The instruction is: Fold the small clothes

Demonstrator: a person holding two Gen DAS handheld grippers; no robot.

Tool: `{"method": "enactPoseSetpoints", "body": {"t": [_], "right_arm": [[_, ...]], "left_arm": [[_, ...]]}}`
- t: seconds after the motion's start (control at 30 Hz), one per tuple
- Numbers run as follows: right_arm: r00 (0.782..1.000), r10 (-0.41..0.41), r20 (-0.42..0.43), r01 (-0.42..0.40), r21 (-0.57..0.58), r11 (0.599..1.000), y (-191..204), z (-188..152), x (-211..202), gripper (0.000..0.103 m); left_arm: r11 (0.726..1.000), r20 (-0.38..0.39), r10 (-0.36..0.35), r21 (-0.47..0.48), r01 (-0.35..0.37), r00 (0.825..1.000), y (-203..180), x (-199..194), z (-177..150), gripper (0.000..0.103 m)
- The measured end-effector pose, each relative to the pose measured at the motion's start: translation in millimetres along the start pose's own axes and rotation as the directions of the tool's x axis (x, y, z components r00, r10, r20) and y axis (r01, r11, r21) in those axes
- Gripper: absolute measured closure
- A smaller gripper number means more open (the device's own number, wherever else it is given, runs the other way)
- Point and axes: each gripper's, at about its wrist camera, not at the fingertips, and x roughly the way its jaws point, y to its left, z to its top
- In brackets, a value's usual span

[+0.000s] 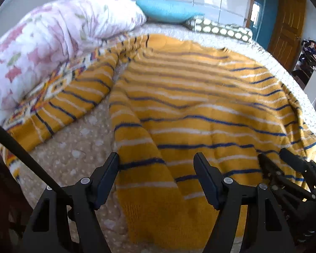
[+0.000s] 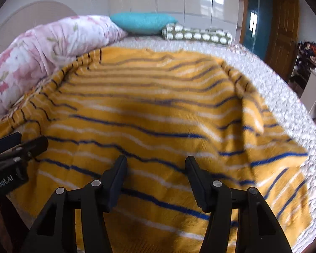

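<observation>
A yellow knit sweater with blue and white stripes lies spread on the bed, hem toward me; it also fills the right wrist view. Its left sleeve stretches out to the left. My left gripper is open and empty, low over the hem near the sweater's left edge. My right gripper is open and empty, low over the hem's middle. Each gripper shows in the other's view: the right one at the right, the left one at the left.
The bed has a beige dotted cover. A pink floral duvet is piled at the left. A turquoise pillow and a green spotted bolster lie at the head. A wooden door and cluttered shelves stand at the right.
</observation>
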Motion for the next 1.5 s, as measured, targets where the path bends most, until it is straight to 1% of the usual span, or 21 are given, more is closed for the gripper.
{"method": "enactPoseSetpoints", "body": {"t": [0.1, 0.17, 0.3, 0.4, 0.57, 0.6, 0.7, 0.73, 0.83, 0.9, 0.97, 1.07, 1.37, 1.5], "right_arm": [[1.000, -0.017, -0.001, 0.017, -0.021, 1.000, 4, -2, 2, 0.040], [1.000, -0.026, -0.005, 0.025, -0.022, 0.999, 4, -3, 4, 0.037], [0.999, -0.035, -0.007, 0.035, -0.011, 0.999, 3, -4, 7, 0.030], [0.999, -0.036, -0.013, 0.036, -0.001, 0.999, 0, -5, 8, 0.027], [0.999, -0.032, 0.000, 0.032, 0.011, 0.999, 0, -7, 8, 0.025], [1.000, -0.029, 0.005, 0.029, 0.014, 0.999, 0, -7, 8, 0.025], [1.000, -0.014, 0.012, 0.014, 0.025, 1.000, -3, -8, 7, 0.025], [1.000, -0.007, 0.013, 0.007, 0.029, 1.000, -4, -8, 6, 0.025], [1.000, -0.006, 0.015, 0.005, 0.014, 1.000, -2, -9, 5, 0.025], [1.000, -0.004, 0.016, 0.004, 0.007, 1.000, -1, -9, 5, 0.024], [1.000, -0.010, 0.017, 0.010, 0.002, 1.000, -2, -9, 5, 0.024], [1.000, -0.011, 0.019, 0.011, -0.002, 1.000, -1, -9, 5, 0.024], [1.000, -0.017, 0.025, 0.017, -0.008, 1.000, 1, -9, 6, 0.024], [0.999, -0.019, 0.031, 0.020, -0.011, 1.000, 1, -9, 6, 0.024]], "left_arm": [[1.000, -0.037, 0.001, -0.004, -0.001, 0.999, 2, 12, -4, 0.031], [1.000, -0.031, 0.008, 0.006, -0.007, 0.999, 1, 12, -6, 0.031], [1.000, -0.027, 0.012, 0.017, -0.012, 1.000, -1, 18, -9, 0.026], [1.000, -0.016, 0.016, 0.023, -0.016, 1.000, -2, 19, -10, 0.024], [0.999, -0.010, 0.023, 0.023, -0.023, 1.000, -3, 19, -9, 0.023], [1.000, -0.015, 0.023, 0.017, -0.023, 1.000, -3, 17, -8, 0.025], [1.000, -0.019, -0.020, -0.003, 0.020, 1.000, -5, 8, -4, 0.025], [1.000, -0.019, -0.022, -0.003, 0.022, 1.000, -6, 7, -3, 0.025], [0.999, -0.028, 0.018, 0.031, -0.017, 0.999, -16, 7, 1, 0.026], [0.997, -0.032, 0.057, 0.061, -0.055, 0.998, -24, 9, 4, 0.027], [0.988, -0.026, 0.107, 0.117, -0.103, 0.994, -34, 10, 6, 0.027], [0.972, -0.010, 0.150, 0.187, -0.145, 0.989, -40, 10, 7, 0.027], [0.950, -0.005, 0.138, 0.283, -0.131, 0.990, -38, 15, 1, 0.027], [0.945, 0.016, 0.145, 0.295, -0.143, 0.989, -40, 16, -2, 0.026]]}}
